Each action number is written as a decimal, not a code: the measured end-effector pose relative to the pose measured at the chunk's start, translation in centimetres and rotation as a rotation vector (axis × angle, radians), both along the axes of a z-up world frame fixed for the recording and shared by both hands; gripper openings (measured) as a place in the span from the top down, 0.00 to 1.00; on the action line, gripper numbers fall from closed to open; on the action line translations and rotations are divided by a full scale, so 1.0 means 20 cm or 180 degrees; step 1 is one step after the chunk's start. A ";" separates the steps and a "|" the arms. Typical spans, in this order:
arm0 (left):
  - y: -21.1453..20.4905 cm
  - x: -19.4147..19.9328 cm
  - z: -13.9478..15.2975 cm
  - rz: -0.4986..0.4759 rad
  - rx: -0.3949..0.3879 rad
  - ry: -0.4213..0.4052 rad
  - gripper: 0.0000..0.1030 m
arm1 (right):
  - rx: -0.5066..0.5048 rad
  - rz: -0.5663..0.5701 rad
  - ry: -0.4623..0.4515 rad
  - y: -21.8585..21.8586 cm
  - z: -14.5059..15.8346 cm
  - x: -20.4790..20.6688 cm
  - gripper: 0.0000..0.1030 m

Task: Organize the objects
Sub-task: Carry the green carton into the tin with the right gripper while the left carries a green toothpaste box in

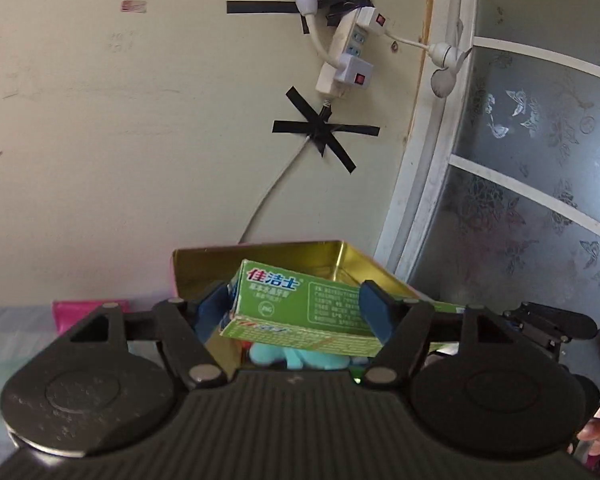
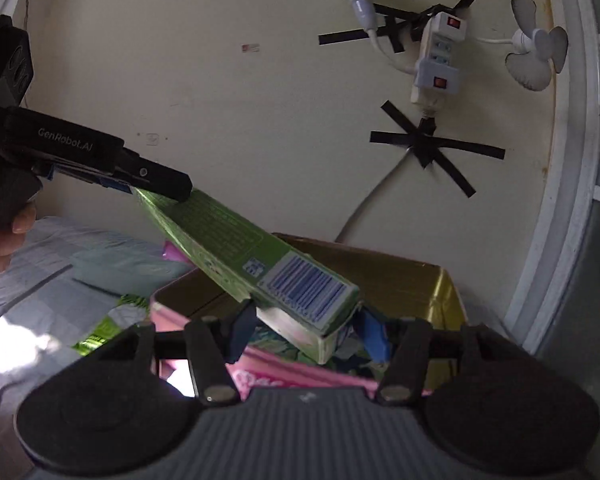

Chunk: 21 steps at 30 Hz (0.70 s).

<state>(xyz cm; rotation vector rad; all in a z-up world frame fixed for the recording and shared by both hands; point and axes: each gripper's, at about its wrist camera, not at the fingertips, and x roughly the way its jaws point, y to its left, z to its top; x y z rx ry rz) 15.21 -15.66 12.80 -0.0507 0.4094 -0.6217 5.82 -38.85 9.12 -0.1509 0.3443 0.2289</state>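
Observation:
A long green toothpaste box (image 1: 300,304) is held at both ends above an open pink tin (image 2: 300,376) with a gold lining (image 1: 260,260). My left gripper (image 1: 296,312) is shut on the box's one end; it also shows in the right wrist view (image 2: 156,184) at the left, gripping the far end. My right gripper (image 2: 308,332) is shut on the barcode end of the box (image 2: 260,264). A teal soft toy (image 1: 296,356) lies in the tin below the box.
The tin stands against a cream wall with a taped power strip (image 2: 436,60), a cable and a small white fan (image 2: 536,60). A window frame (image 1: 428,160) is on the right. Bedding, a pale packet (image 2: 124,272) and a green wrapper (image 2: 108,332) lie left of the tin.

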 end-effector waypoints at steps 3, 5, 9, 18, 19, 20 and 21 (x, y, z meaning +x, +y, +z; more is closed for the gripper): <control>-0.18 0.22 -0.02 0.0070 0.0083 0.0002 0.28 | -0.0045 -0.0160 0.0227 -0.10 0.03 0.29 0.47; -0.28 0.34 -0.05 0.0120 0.0143 0.0041 0.28 | -0.0089 -0.0223 0.0452 -0.15 0.01 0.49 0.47; -0.35 0.54 -0.14 0.0219 0.0155 0.0243 0.28 | -0.0206 -0.0274 0.0881 -0.18 -0.04 0.81 0.46; -0.37 0.77 -0.34 0.0463 0.0354 0.0780 0.28 | -0.0425 -0.0319 0.1225 -0.11 -0.19 1.09 0.42; -0.36 0.76 -0.34 0.0478 0.0329 0.0781 0.28 | -0.0392 -0.0343 0.1205 -0.11 -0.19 1.09 0.44; -0.34 0.74 -0.32 0.0492 0.0277 0.0772 0.28 | -0.0340 -0.0373 0.1143 -0.12 -0.18 1.05 0.46; -0.32 0.71 -0.29 0.0492 0.0229 0.0754 0.28 | -0.0284 -0.0379 0.1090 -0.13 -0.16 1.04 0.46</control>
